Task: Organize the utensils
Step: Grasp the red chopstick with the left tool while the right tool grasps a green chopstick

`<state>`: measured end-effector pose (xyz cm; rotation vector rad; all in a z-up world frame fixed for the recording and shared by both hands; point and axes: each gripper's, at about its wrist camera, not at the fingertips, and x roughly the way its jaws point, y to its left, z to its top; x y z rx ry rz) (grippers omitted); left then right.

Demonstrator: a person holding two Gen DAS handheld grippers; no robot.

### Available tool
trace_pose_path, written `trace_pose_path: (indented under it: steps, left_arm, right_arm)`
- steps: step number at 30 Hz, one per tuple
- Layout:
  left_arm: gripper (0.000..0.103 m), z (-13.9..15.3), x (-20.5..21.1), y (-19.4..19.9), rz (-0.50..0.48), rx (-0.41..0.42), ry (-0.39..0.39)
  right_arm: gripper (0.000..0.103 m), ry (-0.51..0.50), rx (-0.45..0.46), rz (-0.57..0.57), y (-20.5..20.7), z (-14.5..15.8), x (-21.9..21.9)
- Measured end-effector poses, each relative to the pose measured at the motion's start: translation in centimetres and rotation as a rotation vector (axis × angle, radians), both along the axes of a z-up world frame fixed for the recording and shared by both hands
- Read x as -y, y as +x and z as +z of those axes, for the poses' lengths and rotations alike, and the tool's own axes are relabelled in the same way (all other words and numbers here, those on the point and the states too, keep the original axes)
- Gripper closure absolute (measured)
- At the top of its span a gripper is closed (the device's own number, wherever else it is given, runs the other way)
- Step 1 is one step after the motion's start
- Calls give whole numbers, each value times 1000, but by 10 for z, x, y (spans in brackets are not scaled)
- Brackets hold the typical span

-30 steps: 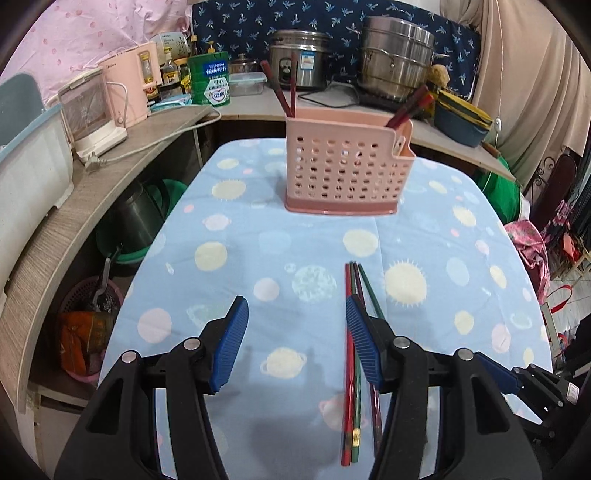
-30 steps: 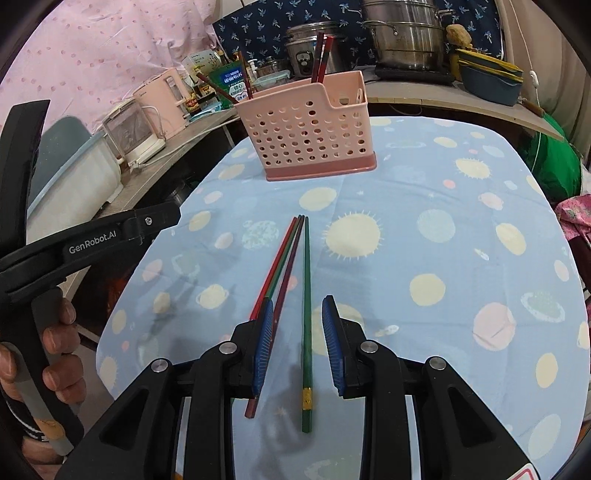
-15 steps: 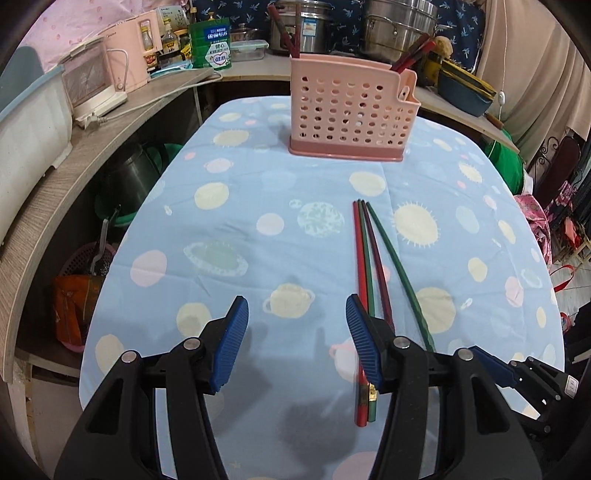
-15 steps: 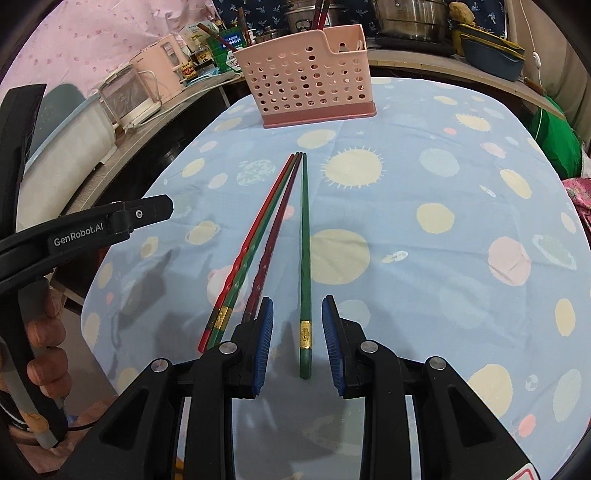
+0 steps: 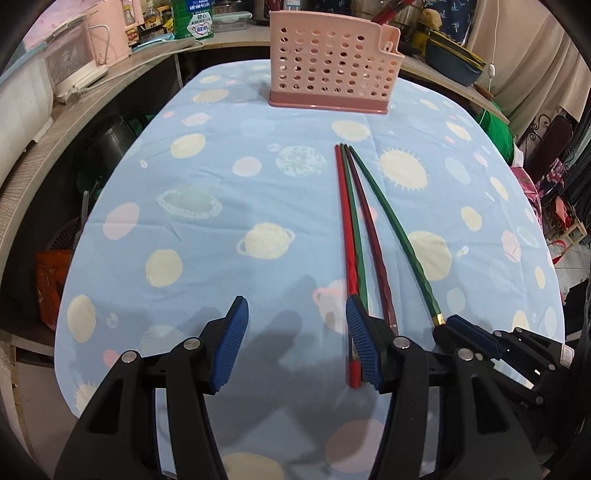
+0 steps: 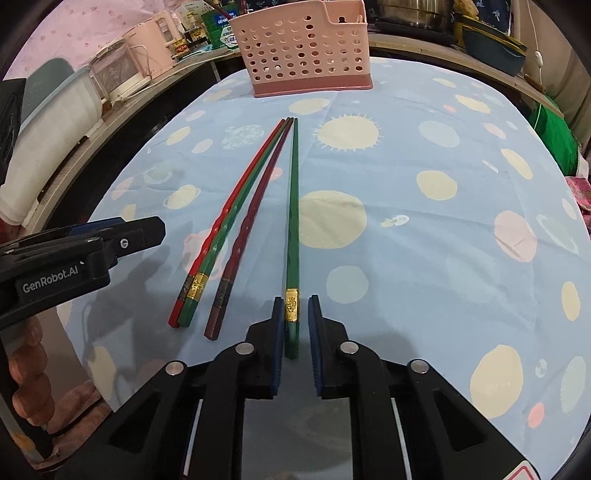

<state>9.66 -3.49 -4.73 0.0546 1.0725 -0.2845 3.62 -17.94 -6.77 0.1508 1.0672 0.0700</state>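
Both grippers have come down toward the table since a second ago, and the chopsticks now reach right up to their fingers; the right gripper's jaws, wide of the green chopstick then, have narrowed about it. On the left counter stand a white appliance and some bottles; next along, at the far end of the blue planet-print cloth, the pink holder stands upright, its perforated wall toward the cameras; red chopsticks stick up from behind its right corner, though which compartment they sit in cannot be told. The left gripper hangs low over bare cloth with its jaws well apart and nothing between them; its right finger overlaps the near ends of the bundle. That bundle lies lengthwise on the cloth: a red chopstick, a green one touching it, and a maroon one just beside, all three tips meeting toward the holder. Right of them, fanned slightly apart at the near end, lies the second green chopstick, gold band near its butt. The right gripper straddles that butt end, jaws closing; the left pad touches the stick, while a thin gap shows at the right pad. Farther right, a dark blue dish sits on the counter.
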Motion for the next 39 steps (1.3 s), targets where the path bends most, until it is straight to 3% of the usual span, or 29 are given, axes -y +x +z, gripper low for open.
trace_pose_path:
  steps: [17,31,36,39]
  left_arm:
    - [50,-27,11,-16,-58,-98,-18]
    - [49,-29,9,-14,-43,-74,13]
    - [56,-29,12,-16,-56,-63,26]
    - [76,-28,12,-18,-66,-62,20]
  right_arm:
    - [96,16,6,-43,-9,-1,10]
    - [96,17,6,-43,-10,-1,10]
    - [95,18,6,-44,-9,-1,10]
    - [95,17,5,-43,-10,-1,10]
